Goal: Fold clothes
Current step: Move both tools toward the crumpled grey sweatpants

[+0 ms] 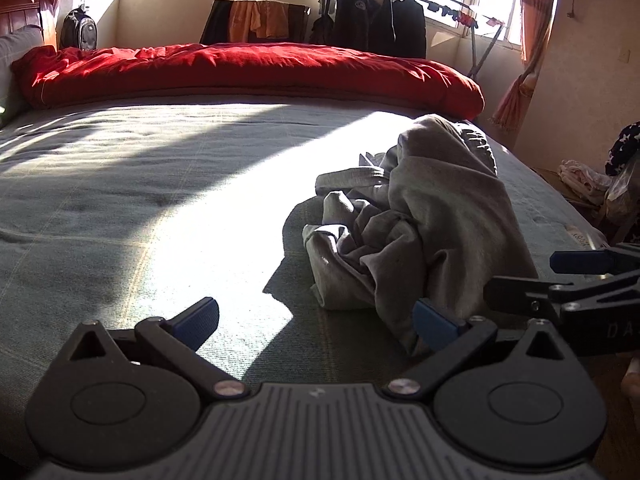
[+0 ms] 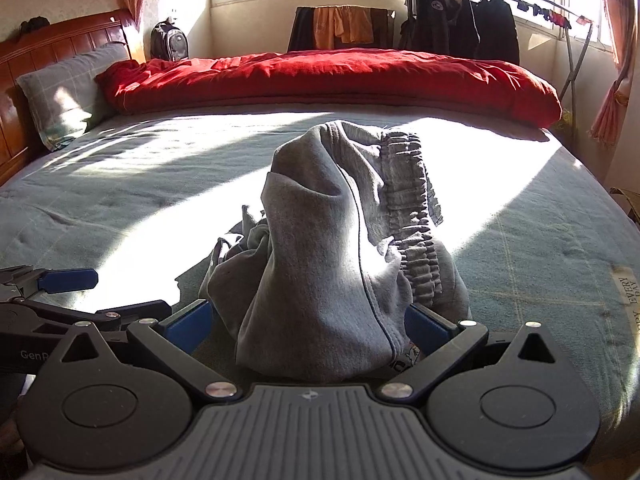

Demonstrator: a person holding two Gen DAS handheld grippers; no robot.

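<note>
A crumpled grey pair of sweatpants [image 1: 416, 224] lies in a heap on the grey-green bed sheet [image 1: 140, 200], near the bed's front right. My left gripper [image 1: 316, 322] is open, low over the sheet, with the heap just ahead to its right. My right gripper [image 2: 308, 324] is open with the near end of the sweatpants [image 2: 332, 264] lying between its blue fingers, which stand apart. The elastic waistband [image 2: 408, 184] shows on the heap's right side. Each gripper shows at the edge of the other's view.
A rolled red quilt [image 1: 248, 72] lies along the bed's far edge, and a grey pillow [image 2: 64, 92] rests against the wooden headboard at the left. A clothes rack with dark jackets [image 2: 460, 16] stands by the windows. The bed's right edge [image 1: 568, 208] is close.
</note>
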